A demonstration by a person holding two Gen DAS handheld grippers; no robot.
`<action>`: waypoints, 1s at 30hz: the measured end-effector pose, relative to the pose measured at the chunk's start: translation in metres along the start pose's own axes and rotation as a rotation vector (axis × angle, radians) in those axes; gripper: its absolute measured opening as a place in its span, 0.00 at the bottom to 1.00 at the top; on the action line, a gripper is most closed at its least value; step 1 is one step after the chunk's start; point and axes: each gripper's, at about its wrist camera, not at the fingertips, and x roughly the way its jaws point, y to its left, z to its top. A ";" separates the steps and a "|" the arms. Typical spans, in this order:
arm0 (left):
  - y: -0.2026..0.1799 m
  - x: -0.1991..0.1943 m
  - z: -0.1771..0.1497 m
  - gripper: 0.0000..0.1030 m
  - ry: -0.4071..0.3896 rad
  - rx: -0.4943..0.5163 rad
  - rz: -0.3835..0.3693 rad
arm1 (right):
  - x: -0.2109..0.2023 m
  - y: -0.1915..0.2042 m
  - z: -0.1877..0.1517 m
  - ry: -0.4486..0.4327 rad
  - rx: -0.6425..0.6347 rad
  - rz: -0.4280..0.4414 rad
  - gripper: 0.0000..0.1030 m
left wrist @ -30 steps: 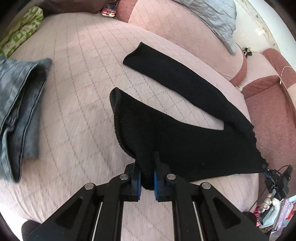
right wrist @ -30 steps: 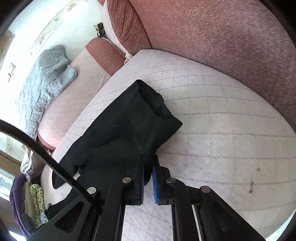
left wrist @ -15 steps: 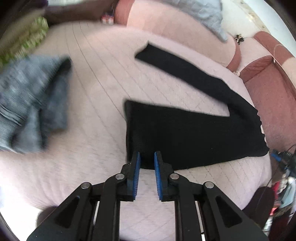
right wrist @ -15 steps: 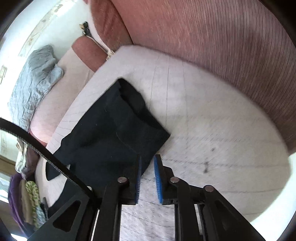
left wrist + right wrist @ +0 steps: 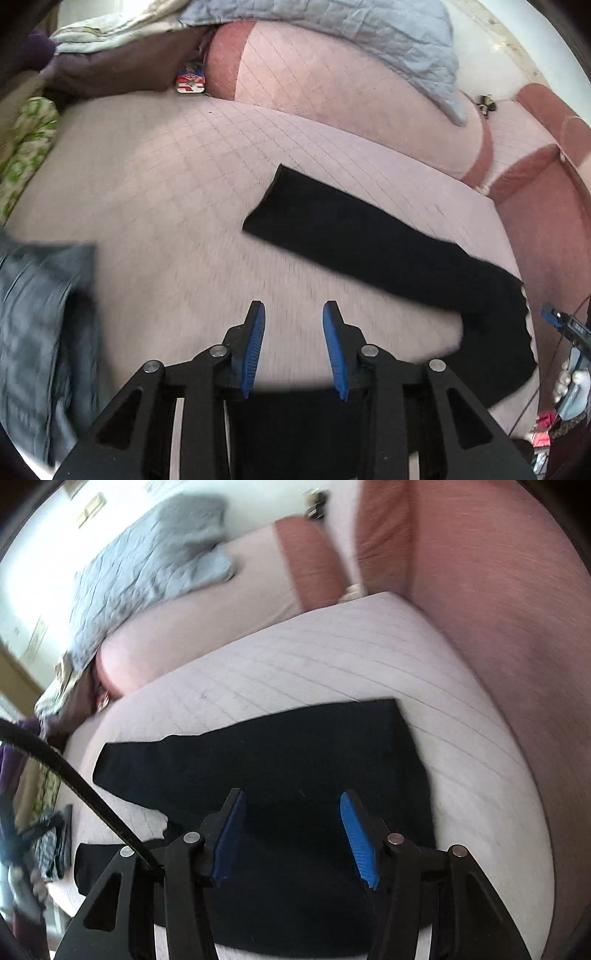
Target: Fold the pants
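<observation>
Black pants [image 5: 369,236] lie flat on the pink quilted cushion [image 5: 166,177]. In the left wrist view one leg stretches up and left; the other part runs below my gripper. My left gripper [image 5: 293,314] is open and empty, above bare cushion between the legs. In the right wrist view the pants [image 5: 295,753] spread wide with the waist end toward the right. My right gripper [image 5: 291,805] is open and empty, hovering over the pants' middle.
Folded blue jeans [image 5: 40,317] lie at the left. A grey quilted blanket [image 5: 351,40] drapes the back cushion. A green patterned cloth [image 5: 26,147] sits far left. The red-brown sofa back [image 5: 498,609] rises at right. Clutter hangs past the cushion's right edge [image 5: 569,365].
Both grippers let go of the pants and opened. The left gripper rose and tilted toward the far leg; the right one swung over the laid-out pants.
</observation>
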 end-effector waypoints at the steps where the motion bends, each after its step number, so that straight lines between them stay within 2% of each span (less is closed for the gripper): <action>1: 0.000 0.014 0.012 0.30 0.005 0.003 0.013 | 0.011 0.003 0.010 0.019 -0.019 0.016 0.58; 4: 0.003 0.048 0.040 0.31 0.021 -0.004 0.037 | 0.041 0.010 0.035 0.073 -0.080 0.031 0.65; 8: 0.017 0.088 0.073 0.32 0.049 -0.045 0.024 | 0.081 0.024 0.066 0.144 -0.163 0.020 0.67; 12: 0.022 0.118 0.097 0.37 0.060 -0.044 0.005 | 0.116 0.031 0.087 0.199 -0.238 0.011 0.70; 14: 0.020 0.134 0.106 0.44 0.086 -0.023 -0.028 | 0.134 0.030 0.093 0.230 -0.272 0.001 0.70; 16: 0.012 0.139 0.113 0.63 0.081 0.015 -0.052 | 0.150 0.031 0.095 0.263 -0.316 -0.012 0.70; 18: 0.000 0.146 0.120 0.72 0.093 0.060 -0.093 | 0.163 0.031 0.093 0.311 -0.349 0.002 0.71; 19: -0.005 0.150 0.122 0.78 0.100 0.080 -0.101 | 0.169 0.033 0.091 0.329 -0.376 0.005 0.76; 21: -0.016 0.157 0.123 0.79 0.105 0.131 -0.078 | 0.175 0.040 0.087 0.337 -0.441 0.007 0.87; 22: -0.024 0.160 0.121 0.76 0.105 0.169 -0.046 | 0.178 0.045 0.083 0.342 -0.470 -0.004 0.89; 23: -0.031 0.161 0.119 0.67 0.100 0.202 -0.010 | 0.180 0.050 0.079 0.345 -0.500 -0.026 0.89; 24: -0.034 0.160 0.118 0.36 0.093 0.217 0.020 | 0.181 0.054 0.076 0.347 -0.517 -0.034 0.83; 25: -0.036 0.156 0.117 0.10 0.083 0.221 0.006 | 0.178 0.058 0.075 0.347 -0.516 -0.021 0.63; 26: -0.034 0.152 0.117 0.10 0.082 0.201 -0.027 | 0.174 0.060 0.076 0.346 -0.505 0.008 0.44; 27: -0.032 0.145 0.117 0.09 0.073 0.178 -0.052 | 0.170 0.061 0.076 0.351 -0.484 0.044 0.10; 28: -0.031 0.138 0.116 0.09 0.054 0.173 -0.050 | 0.166 0.062 0.075 0.359 -0.467 0.057 0.10; 30: -0.031 0.124 0.113 0.09 0.030 0.160 -0.051 | 0.159 0.068 0.070 0.337 -0.493 0.023 0.10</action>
